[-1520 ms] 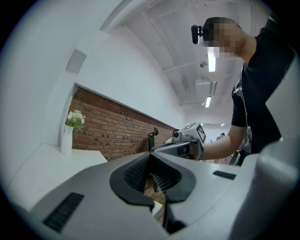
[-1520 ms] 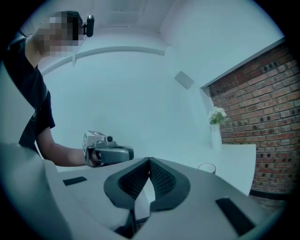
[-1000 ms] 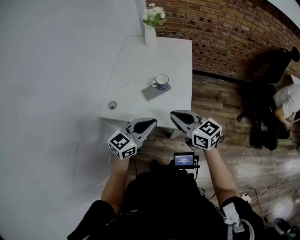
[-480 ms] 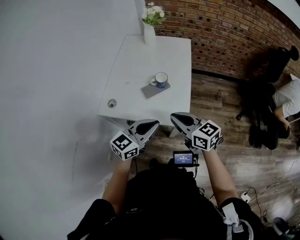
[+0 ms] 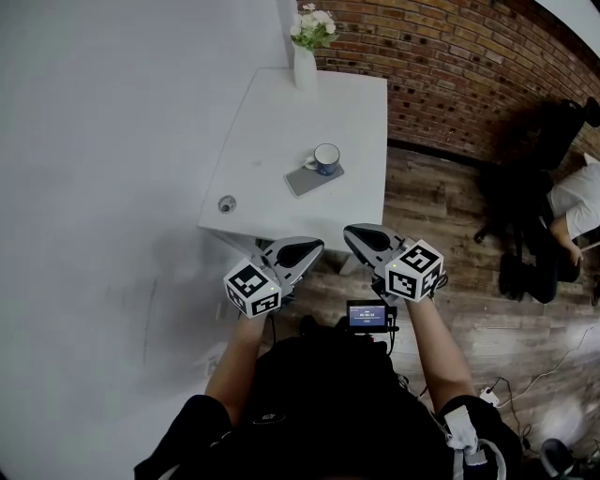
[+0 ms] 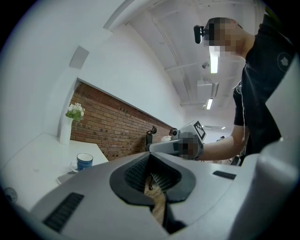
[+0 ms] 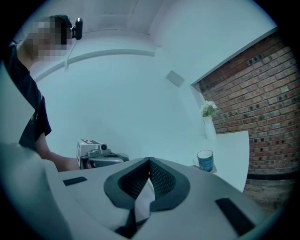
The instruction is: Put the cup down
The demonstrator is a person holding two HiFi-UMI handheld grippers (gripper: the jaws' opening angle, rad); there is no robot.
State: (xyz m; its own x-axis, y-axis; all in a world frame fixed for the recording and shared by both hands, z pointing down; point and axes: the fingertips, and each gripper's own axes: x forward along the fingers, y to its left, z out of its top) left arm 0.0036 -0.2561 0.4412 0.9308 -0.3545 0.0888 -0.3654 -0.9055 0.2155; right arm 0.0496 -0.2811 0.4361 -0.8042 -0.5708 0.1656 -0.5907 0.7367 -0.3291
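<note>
Counter edges: the white counter [image 5: 272, 141] runs away from the person. Its left long side lies against the white wall [image 5: 103, 141], its far end meets the brick wall [image 5: 450, 66], and its right side and near end are free over the wooden floor [image 5: 441, 225].
Open room: the near half of the counter top is mostly bare, apart from a small round thing [image 5: 226, 203] close to the left edge. The floor to the right is open up to a seated person [image 5: 574, 202] well off at the right.
Far end: a white vase [image 5: 306, 67] with pale flowers [image 5: 312, 28] stands upright by the brick wall.
Left claw [image 5: 302, 249]: closed with nothing between its jaws, held just off the counter's near end.
Right claw [image 5: 359, 234]: closed and empty, beside the left one, also short of the near end.
Cup position: the cup [image 5: 326, 159] stands about halfway along the counter, nearer the free right edge, well apart from both claws.
Cup support: it rests on a flat grey slab [image 5: 307, 181] that lies skewed to the counter's edges.
Cup look: upright, blue outside, white inside and at the rim, with a white handle turned toward the white wall.
</note>
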